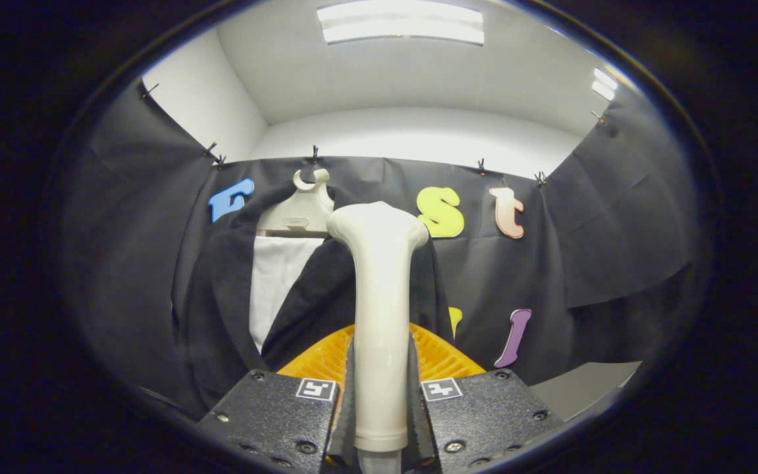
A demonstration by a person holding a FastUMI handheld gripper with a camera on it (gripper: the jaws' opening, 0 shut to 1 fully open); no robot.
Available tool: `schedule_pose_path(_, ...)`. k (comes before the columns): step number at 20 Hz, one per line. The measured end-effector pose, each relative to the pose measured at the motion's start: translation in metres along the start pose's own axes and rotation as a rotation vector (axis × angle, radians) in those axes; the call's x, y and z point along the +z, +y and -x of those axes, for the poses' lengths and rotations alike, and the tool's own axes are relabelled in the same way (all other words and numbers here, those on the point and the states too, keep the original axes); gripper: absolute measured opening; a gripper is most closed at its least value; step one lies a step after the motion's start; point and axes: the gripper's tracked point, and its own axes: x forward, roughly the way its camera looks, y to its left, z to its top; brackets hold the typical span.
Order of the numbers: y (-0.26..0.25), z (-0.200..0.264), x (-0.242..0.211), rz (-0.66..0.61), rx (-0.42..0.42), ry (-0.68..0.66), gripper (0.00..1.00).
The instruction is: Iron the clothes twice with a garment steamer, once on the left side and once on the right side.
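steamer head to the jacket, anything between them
Nothing visible does. The gripper is shut on the steamer, whose head rises ahead of the jaws with the dark jacket on its hanger directly behind it.

- A staged recording booth rather than a lived-in room.
- Black cloth (616, 224) is pinned up with small clips (314, 154) as the far and side walls.
- Plain white walls (418, 135) and a white ceiling rise above the cloth.
- A long ceiling light panel (402, 23) glows overhead.
- A garment hangs on a white hanger (300, 207) against the far cloth.
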Motion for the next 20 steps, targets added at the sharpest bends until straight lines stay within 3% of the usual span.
schedule_pose_path(20,0.013,0.071,-0.106,0.066,0.063,0.220,0.34)
